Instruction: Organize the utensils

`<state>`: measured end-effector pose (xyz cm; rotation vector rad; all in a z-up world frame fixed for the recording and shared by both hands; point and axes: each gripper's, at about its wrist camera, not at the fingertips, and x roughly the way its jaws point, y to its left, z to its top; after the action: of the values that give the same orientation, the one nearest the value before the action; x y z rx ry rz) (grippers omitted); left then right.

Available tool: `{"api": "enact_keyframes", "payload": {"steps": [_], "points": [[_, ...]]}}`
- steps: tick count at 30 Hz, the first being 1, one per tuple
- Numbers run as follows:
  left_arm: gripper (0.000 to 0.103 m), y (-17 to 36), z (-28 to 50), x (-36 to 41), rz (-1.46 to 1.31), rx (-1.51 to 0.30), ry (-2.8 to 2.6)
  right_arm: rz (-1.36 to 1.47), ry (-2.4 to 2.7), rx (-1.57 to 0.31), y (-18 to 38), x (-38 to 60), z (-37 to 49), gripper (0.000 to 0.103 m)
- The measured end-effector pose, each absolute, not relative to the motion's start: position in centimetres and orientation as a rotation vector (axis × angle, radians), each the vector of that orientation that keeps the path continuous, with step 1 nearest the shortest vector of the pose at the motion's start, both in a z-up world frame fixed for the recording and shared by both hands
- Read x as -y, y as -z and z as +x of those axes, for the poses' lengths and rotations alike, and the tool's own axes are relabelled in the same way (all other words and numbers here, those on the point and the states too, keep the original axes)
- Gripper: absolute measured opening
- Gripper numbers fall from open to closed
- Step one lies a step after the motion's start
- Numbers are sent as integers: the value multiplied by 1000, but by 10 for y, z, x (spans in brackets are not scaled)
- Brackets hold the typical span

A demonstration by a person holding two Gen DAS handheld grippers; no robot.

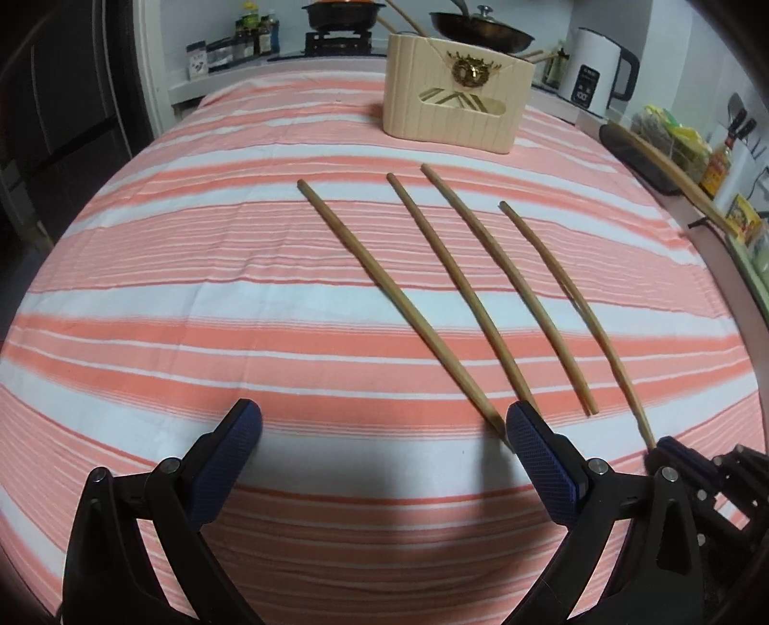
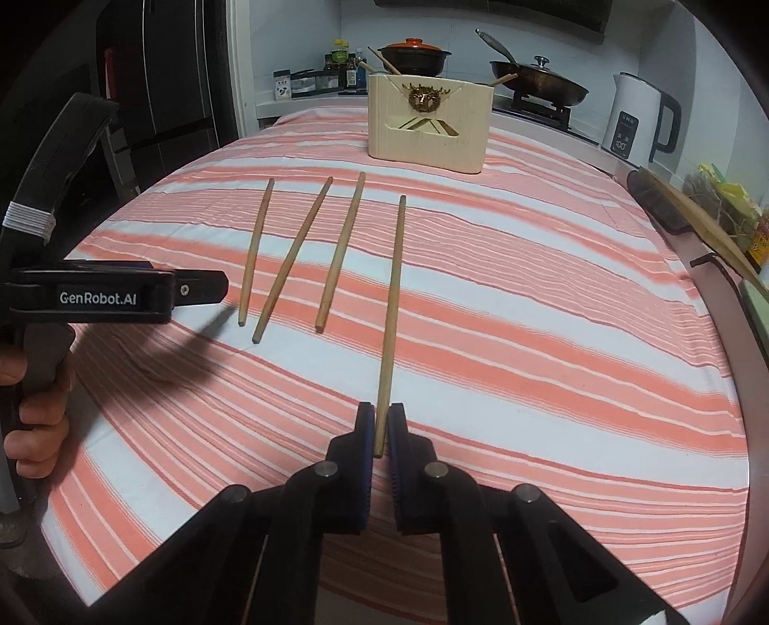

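Note:
Several wooden chopsticks lie on the pink striped cloth. My right gripper is shut on the near end of the rightmost chopstick, which also shows in the left wrist view. Three more chopsticks lie side by side to its left. My left gripper is open and empty, its right finger by the near tips of two chopsticks. A cream wooden utensil holder stands at the far side, with chopsticks sticking out of it.
A white kettle, pans on a stove, spice jars and bottles line the counter behind and right. A dark tray with a long wooden utensil sits at the right edge. The left gripper body shows at the left.

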<state>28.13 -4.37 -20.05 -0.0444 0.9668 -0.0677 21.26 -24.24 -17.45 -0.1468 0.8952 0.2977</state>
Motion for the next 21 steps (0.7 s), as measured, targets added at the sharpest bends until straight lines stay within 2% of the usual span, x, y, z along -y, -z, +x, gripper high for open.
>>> {"api": "enact_keyframes", "payload": {"steps": [6,16,18,19,20,21], "points": [[103,207,282,48,35,-983,23,-132,-259,-894,174,254,215,5],[103,208,269,10,30,-1008,17,-88,-269,-896,174,274,227,6],[103,208,265,9,54,-1006,43,-82,-298,-888,172,278,226,19],[103,208,262,9,66,-1004,55,-84,-311,-877,171,280,225,38],[103,207,260,9,73,-1002,63,-86,-323,-863,169,282,223,50],[103,208,258,8,75,-1002,70,-95,-329,-859,167,285,222,50]]}}
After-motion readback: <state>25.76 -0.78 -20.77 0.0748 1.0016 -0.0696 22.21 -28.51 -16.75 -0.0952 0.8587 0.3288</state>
